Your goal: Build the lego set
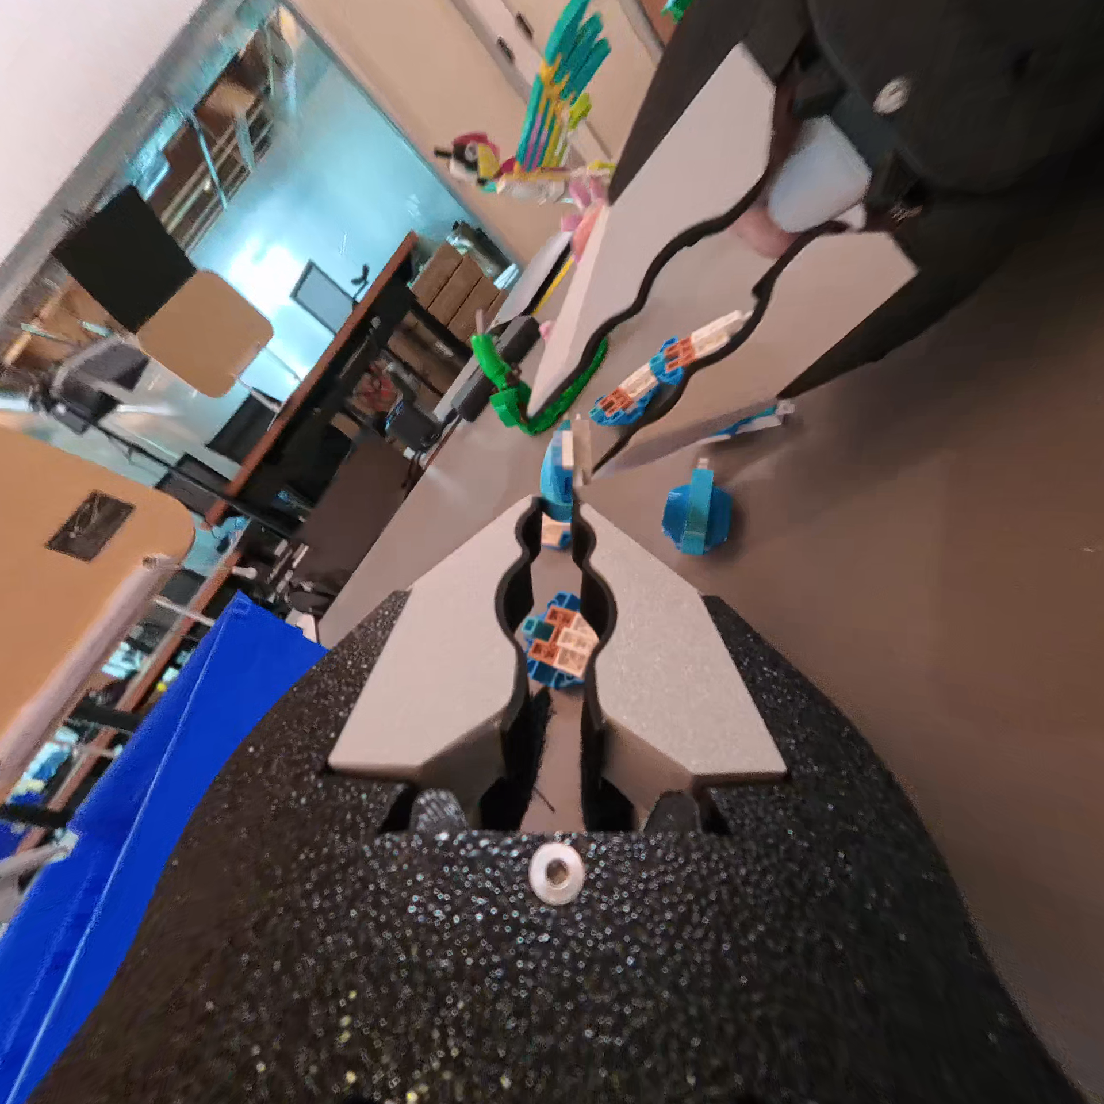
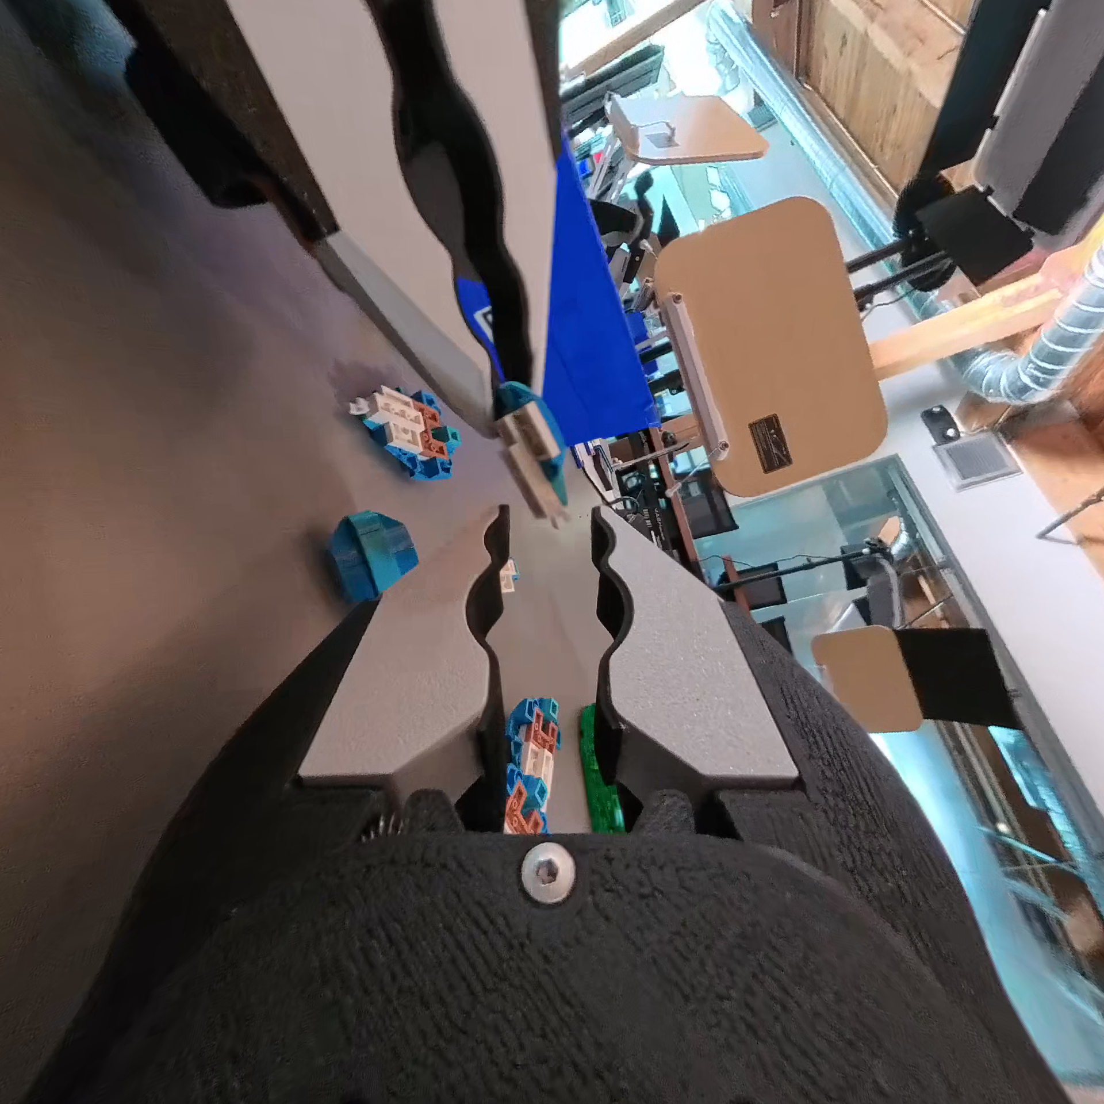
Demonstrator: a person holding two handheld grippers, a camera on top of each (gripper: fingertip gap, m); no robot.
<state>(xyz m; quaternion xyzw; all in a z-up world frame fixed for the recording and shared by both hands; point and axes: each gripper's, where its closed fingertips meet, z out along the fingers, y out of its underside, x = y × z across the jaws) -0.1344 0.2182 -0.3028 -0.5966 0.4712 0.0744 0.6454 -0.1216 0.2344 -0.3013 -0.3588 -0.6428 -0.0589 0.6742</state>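
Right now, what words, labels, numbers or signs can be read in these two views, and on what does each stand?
Dark plate on the tan board: lettering too small to read.
Sticker on the blue bin: mostly hidden, unreadable.
Nothing else bears legible text.

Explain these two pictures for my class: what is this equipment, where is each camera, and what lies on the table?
A person holds a two-finger gripper in each hand; a camera on each looks along its jaws. One picture is from the left gripper, shut on a small blue-and-white brick piece. The other is from the right gripper, jaws open, facing that piece. On the dark table lie a blue rounded lump, a mixed-colour brick cluster, a long brick strip and a green piece.
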